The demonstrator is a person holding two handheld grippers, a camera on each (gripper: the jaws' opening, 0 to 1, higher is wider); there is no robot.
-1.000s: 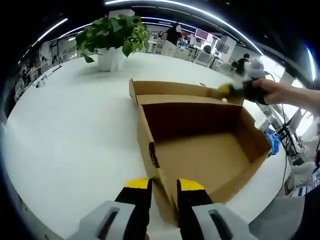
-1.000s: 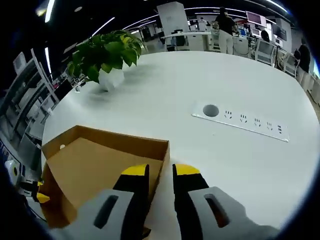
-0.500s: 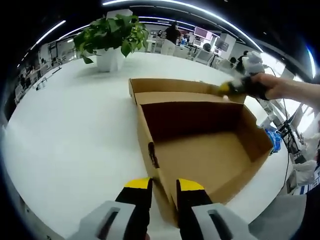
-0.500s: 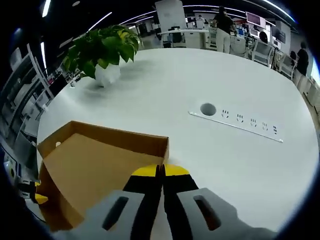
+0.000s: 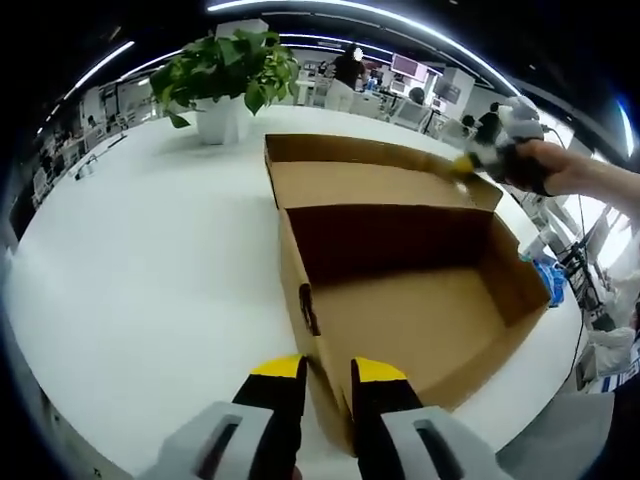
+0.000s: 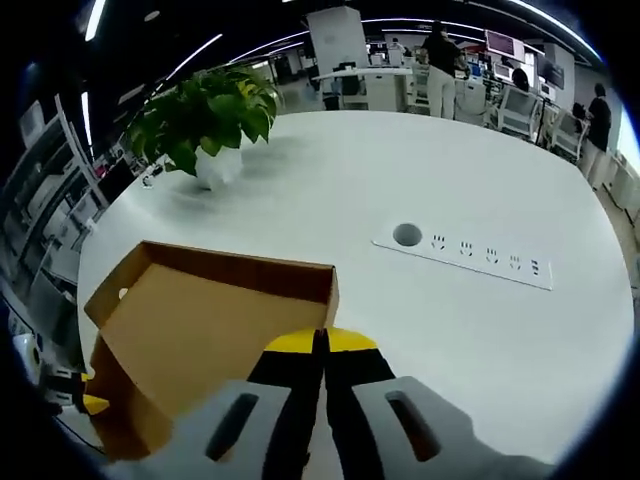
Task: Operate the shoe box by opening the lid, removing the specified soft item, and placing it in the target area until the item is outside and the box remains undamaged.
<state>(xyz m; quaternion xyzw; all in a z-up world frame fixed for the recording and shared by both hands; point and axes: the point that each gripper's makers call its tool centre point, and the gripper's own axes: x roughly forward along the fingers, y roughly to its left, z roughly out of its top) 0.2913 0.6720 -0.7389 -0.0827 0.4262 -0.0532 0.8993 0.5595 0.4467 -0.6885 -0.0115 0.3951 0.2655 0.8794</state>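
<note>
**Two tools on an open cardboard shoe box**

Two tools meet the shoe box [image 5: 400, 300], a plain brown cardboard box sitting on the white desk [image 5: 130, 270]. Seen from the left gripper view, its interior is bare cardboard, with an oval cut-out handle in the near end wall and deep shadow along the far inner wall. The lid [image 5: 370, 180] is hinged back behind it, tilted up off the desk.

The left tool [image 5: 325, 372] has its yellow-tipped jaws set astride the box's near corner, one jaw on either side of the wall; whether they press the cardboard cannot be told. The right tool [image 6: 322, 345] is clenched on the lid's raised edge, jaws together with the cardboard between them; in the left gripper view it appears at the lid's far corner [image 5: 500, 150], blurred, with a person's hand behind it.

A potted plant [image 6: 205, 115] stands well apart on the desk, and a strip of sockets [image 6: 465, 260] is set into the desktop. The box's lower right corner is cut off by the view's edge.
</note>
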